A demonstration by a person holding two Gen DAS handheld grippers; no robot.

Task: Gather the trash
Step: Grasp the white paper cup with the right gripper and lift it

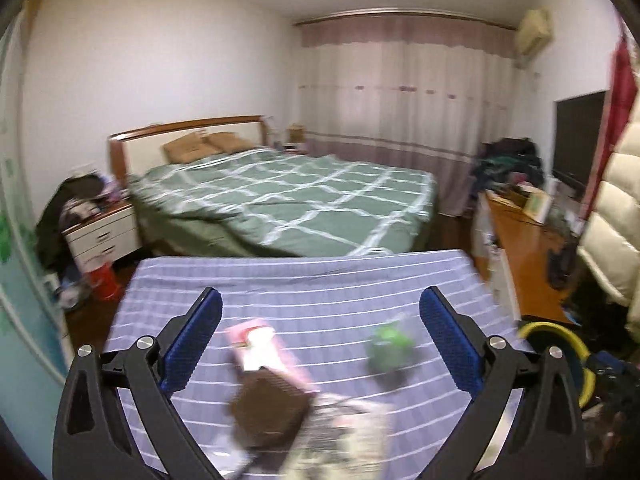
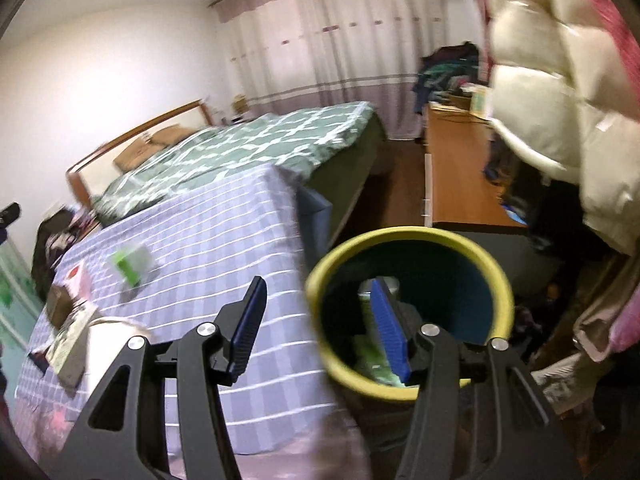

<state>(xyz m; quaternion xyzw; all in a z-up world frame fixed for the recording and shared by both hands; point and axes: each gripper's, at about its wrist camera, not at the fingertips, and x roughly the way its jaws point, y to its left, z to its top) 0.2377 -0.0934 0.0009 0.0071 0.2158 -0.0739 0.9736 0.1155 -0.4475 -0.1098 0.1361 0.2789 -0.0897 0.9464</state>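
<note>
A table with a purple striped cloth holds trash: a pink and white carton, a brown box, a green crumpled wrapper and printed paper. My left gripper is open and empty above the table, with the carton between its jaws' lines. My right gripper is open and empty at the table's right edge, over the rim of a yellow-rimmed bin. The bin holds green and pale trash. The green wrapper and brown box also show in the right wrist view.
A bed with a green checked cover stands behind the table. A wooden desk with clutter is at the right, with a cream puffy coat hanging over it. A nightstand is at the left. The bin's rim shows beside the table.
</note>
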